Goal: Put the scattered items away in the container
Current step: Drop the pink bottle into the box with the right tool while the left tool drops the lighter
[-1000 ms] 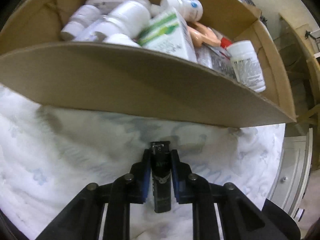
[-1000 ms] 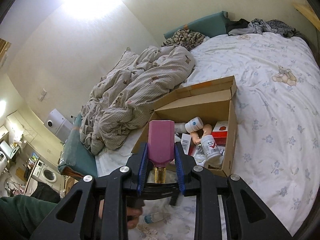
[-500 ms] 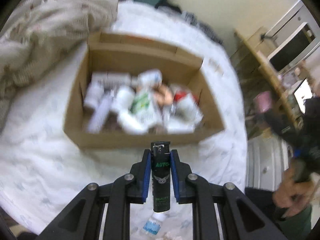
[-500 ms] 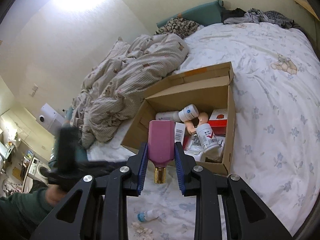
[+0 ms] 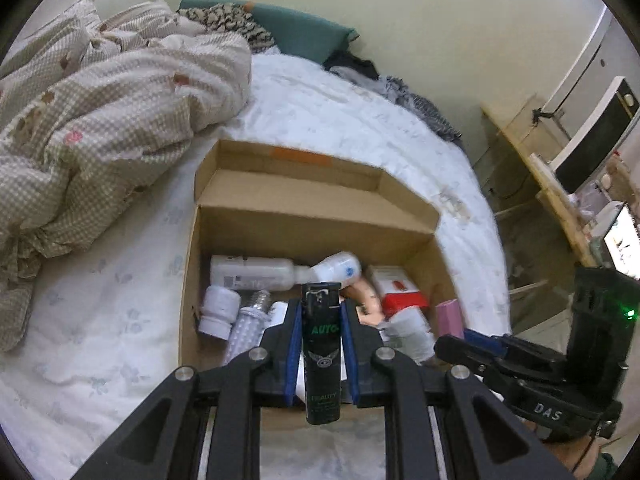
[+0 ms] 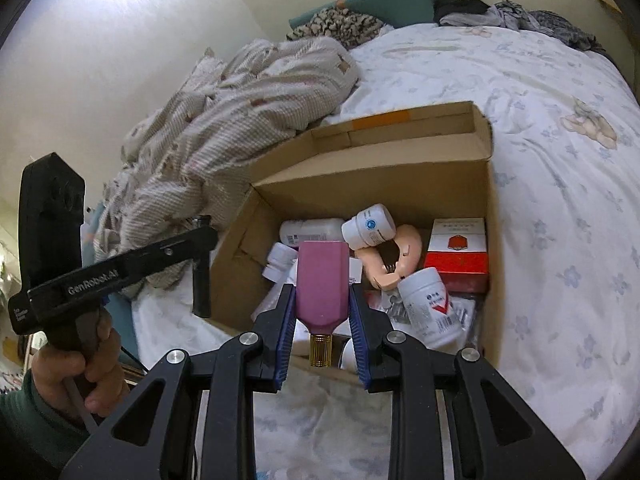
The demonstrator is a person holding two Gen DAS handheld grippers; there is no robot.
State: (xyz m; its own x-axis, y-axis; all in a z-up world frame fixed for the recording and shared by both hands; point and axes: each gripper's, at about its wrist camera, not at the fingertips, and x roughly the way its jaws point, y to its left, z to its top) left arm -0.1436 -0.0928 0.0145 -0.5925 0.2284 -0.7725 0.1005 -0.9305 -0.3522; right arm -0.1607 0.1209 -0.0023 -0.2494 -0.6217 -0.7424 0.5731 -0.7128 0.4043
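Observation:
My left gripper (image 5: 320, 305) is shut on a slim black spray bottle (image 5: 321, 354), held upright above the near wall of an open cardboard box (image 5: 187, 280) on the bed. My right gripper (image 6: 321, 289) is shut on a pink bottle (image 6: 322, 280) with its gold cap (image 6: 320, 350) pointing back toward me, hanging over the box (image 6: 490, 200). Inside lie white pill bottles (image 6: 426, 304), a red-and-white carton (image 6: 458, 256), a doll (image 6: 400, 256) and a corn-shaped bulb (image 5: 248, 326). Each gripper shows in the other's view: the right (image 5: 460, 338), the left (image 6: 202, 236).
A crumpled checked duvet (image 5: 100, 120) lies left of the box, with pillows (image 6: 392, 0) and clothes (image 6: 520, 16) at the head of the bed. A wooden desk (image 5: 560, 200) with a monitor stands off the bed's right side. A hand (image 6: 76, 364) in a green sleeve grips the left handle.
My left gripper has risen and tilted, so the box is seen from above instead of from its side. My right gripper has come lower and closer over the box. Both bottles stay gripped.

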